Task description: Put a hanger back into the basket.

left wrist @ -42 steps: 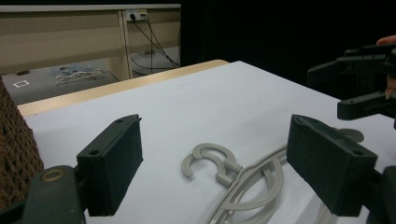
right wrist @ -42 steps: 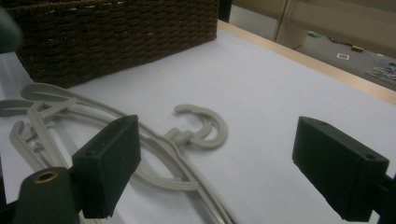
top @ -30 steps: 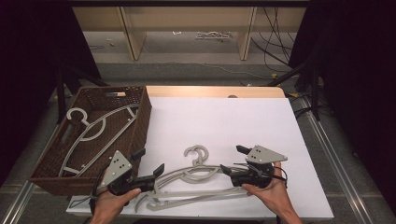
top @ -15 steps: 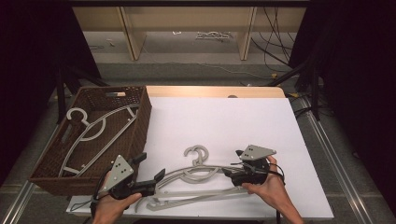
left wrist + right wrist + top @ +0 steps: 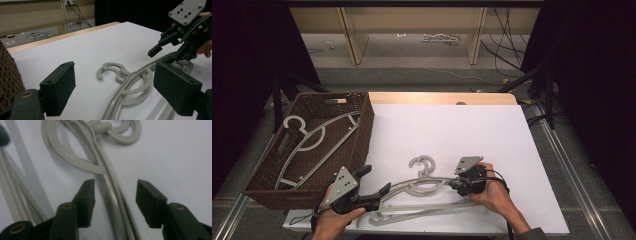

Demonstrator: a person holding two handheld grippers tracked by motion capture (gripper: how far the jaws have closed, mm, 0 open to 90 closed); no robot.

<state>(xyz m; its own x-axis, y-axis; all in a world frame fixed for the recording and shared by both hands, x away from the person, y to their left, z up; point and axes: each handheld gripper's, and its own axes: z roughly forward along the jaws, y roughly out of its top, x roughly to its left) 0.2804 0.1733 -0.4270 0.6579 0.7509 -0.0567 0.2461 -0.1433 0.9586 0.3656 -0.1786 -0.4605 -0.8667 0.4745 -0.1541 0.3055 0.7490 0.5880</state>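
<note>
Two grey plastic hangers (image 5: 424, 186) lie overlapped on the white table (image 5: 452, 130), near its front edge. My right gripper (image 5: 452, 183) is low over one hanger's shoulder bars (image 5: 110, 182). Its jaws have just been closing and stand on either side of the bars, with a gap on each side in the right gripper view (image 5: 115, 192). My left gripper (image 5: 377, 179) hovers open at the hangers' left end. In the left gripper view (image 5: 115, 82) the curled hooks (image 5: 112, 71) lie ahead between its wide jaws, untouched.
A brown wicker basket (image 5: 367, 120) stands at the table's left with another grey hanger (image 5: 307, 135) inside. Beyond the hangers the white tabletop stretches to a wooden back edge (image 5: 437, 97). Shelving and cables sit on the floor behind.
My right gripper has moved left and down onto the hanger's shoulder, and its jaws have narrowed around the bars. The left gripper has barely shifted.
</note>
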